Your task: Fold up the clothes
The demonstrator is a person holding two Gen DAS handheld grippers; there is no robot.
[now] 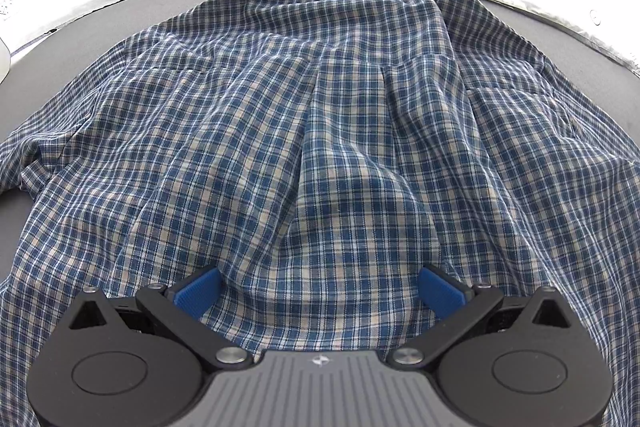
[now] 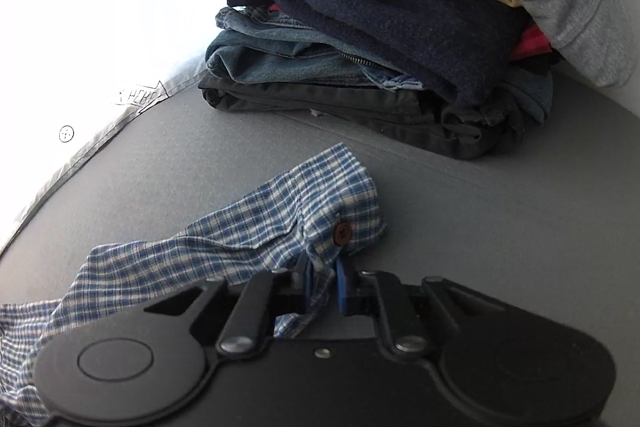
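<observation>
The checked shirt [image 1: 320,115] lies spread and rumpled over the grey table [image 1: 36,83], directly ahead of and beneath the left tongs [image 1: 320,291]. The left tongs stand wide apart, blue pads [image 1: 200,291] to either side with only loose cloth below them; they have hold of nothing. The right tongs [image 2: 322,287] are closed down narrow on the shirt's sleeve cuff [image 2: 320,219], a fold of checked cloth pinched between the blue pads [image 2: 342,287]. The cuff extends ahead of the right tongs, and a dark brown button [image 2: 342,233] sits just beyond the tips. The rest of the sleeve trails back to the left of the right tongs, resting on the table. Well ahead of the right tongs, apart from the cuff, stands a stack of folded clothes [image 2: 380,47]: black trousers at the bottom, blue jeans with a visible zip above, a dark navy garment over those, and a grey garment on top. Strips of red and tan cloth show between the upper layers at the right.
</observation>
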